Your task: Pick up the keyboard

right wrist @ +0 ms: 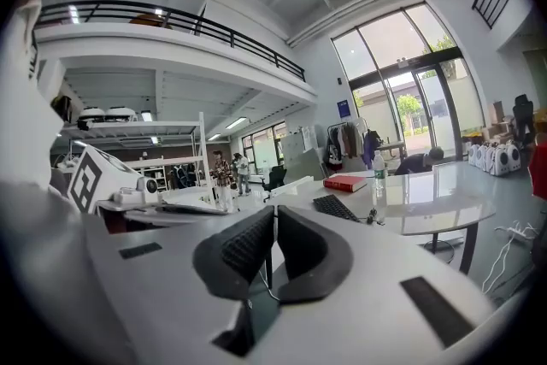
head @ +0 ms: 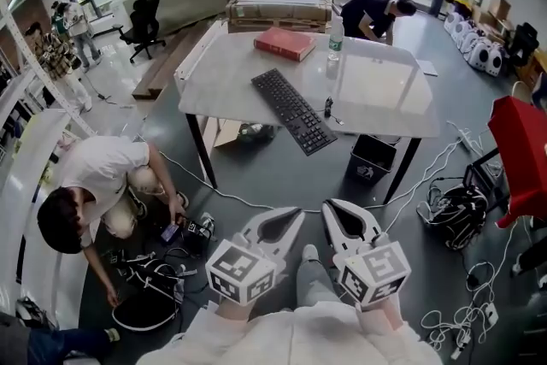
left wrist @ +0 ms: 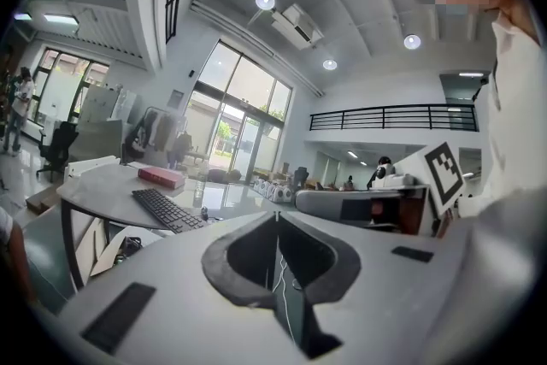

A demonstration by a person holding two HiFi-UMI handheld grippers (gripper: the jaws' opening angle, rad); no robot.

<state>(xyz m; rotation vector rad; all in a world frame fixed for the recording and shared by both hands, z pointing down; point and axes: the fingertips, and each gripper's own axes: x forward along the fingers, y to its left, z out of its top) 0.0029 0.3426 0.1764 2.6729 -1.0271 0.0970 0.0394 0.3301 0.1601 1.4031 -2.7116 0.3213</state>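
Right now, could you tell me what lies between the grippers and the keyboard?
In the head view, only floor with a white cable, then the table's edge before the keyboard.

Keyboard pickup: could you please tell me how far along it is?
Nothing is done yet: the keyboard lies flat on the table, untouched. In hand: the left gripper and right gripper are both shut and empty, short of the table. Left: reach it, open the jaws, grip and lift.

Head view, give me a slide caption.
Left gripper and right gripper, shut and empty, short of the table bearing a keyboard, red book and bottle.
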